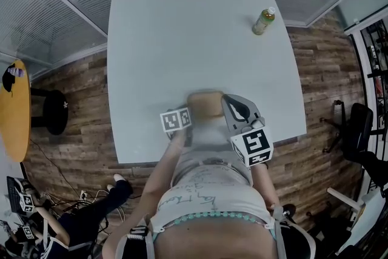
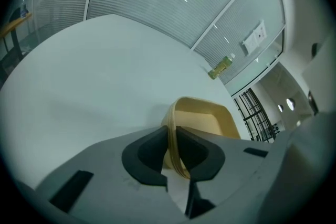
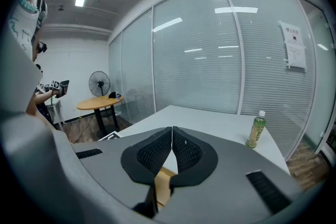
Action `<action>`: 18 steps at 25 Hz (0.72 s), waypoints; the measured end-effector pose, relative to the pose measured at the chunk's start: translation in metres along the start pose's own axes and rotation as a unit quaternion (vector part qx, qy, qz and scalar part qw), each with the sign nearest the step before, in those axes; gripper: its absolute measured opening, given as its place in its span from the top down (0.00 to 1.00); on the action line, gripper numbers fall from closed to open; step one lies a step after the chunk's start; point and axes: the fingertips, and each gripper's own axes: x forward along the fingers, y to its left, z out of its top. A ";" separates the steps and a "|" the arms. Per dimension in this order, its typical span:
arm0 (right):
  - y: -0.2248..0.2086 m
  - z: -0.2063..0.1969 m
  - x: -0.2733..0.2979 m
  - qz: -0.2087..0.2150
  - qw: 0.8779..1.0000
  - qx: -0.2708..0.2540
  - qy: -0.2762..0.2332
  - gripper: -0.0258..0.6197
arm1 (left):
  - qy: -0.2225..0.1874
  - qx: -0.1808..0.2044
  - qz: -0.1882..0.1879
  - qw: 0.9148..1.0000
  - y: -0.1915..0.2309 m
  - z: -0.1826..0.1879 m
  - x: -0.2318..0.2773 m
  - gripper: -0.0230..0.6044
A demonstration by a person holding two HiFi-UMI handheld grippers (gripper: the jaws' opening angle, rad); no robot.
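Observation:
A shallow tan tray [image 1: 205,105] sits at the near edge of the white table [image 1: 182,39], right in front of me. My left gripper [image 2: 173,136] is shut on the tray's [image 2: 202,120] near rim, which runs between its dark pads. In the head view its marker cube [image 1: 177,119] shows at the tray's left side. My right gripper [image 1: 233,107] is at the tray's right side. In the right gripper view its jaws [image 3: 172,136] meet at the tips with nothing between them, and a bit of the tray [image 3: 164,182] shows below.
A green bottle [image 1: 263,20] stands near the table's far right corner, also visible as the bottle [image 3: 255,131]. A round wooden table [image 1: 13,106] and black stool [image 1: 54,111] stand left. A fan [image 3: 98,83] is behind. A seated person [image 1: 66,221] is lower left. Glass walls surround.

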 end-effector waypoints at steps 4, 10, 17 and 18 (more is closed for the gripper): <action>-0.003 -0.001 -0.001 -0.003 1.000 0.001 0.001 0.96 | 0.004 0.025 0.012 1.000 0.001 0.000 -0.003 0.90; -0.002 -0.004 -0.002 -0.008 1.000 -0.008 0.005 0.96 | 0.007 0.028 0.011 1.000 0.006 -0.005 -0.009 0.90; -0.004 -0.008 -0.003 -0.009 1.000 -0.007 0.009 0.96 | 0.000 0.031 0.005 1.000 0.002 -0.001 -0.024 0.90; -0.003 -0.008 -0.002 -0.009 1.000 -0.007 0.009 0.96 | -0.001 0.031 0.003 1.000 0.002 -0.001 -0.027 0.90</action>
